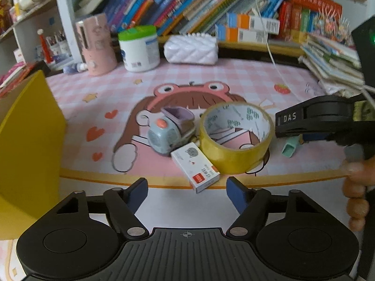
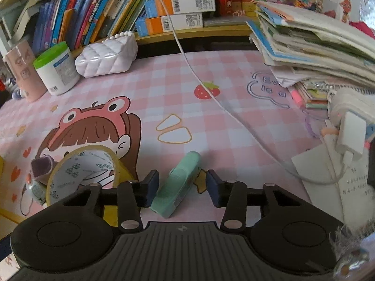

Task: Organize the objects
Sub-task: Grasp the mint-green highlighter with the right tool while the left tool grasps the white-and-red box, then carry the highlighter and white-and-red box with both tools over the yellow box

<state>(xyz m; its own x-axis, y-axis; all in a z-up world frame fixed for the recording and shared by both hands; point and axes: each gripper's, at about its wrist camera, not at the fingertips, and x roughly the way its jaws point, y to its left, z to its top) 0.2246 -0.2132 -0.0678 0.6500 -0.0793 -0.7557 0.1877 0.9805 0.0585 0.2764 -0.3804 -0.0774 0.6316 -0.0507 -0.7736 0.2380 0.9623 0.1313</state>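
The right gripper straddles a mint-green plastic stapler-like tool lying on the pink checked desk mat. Its left pad seems to touch the tool while the right pad stands off, so nothing is clamped yet. The left gripper hangs released, nothing between its pads, lined up on a small white cardboard box just this side of a yellow roll of packing tape. Against the roll's left side sits a grey-blue toy-like sharpener. The tool lies right of the roll. Left of it stands a yellow bin, probably the destination.
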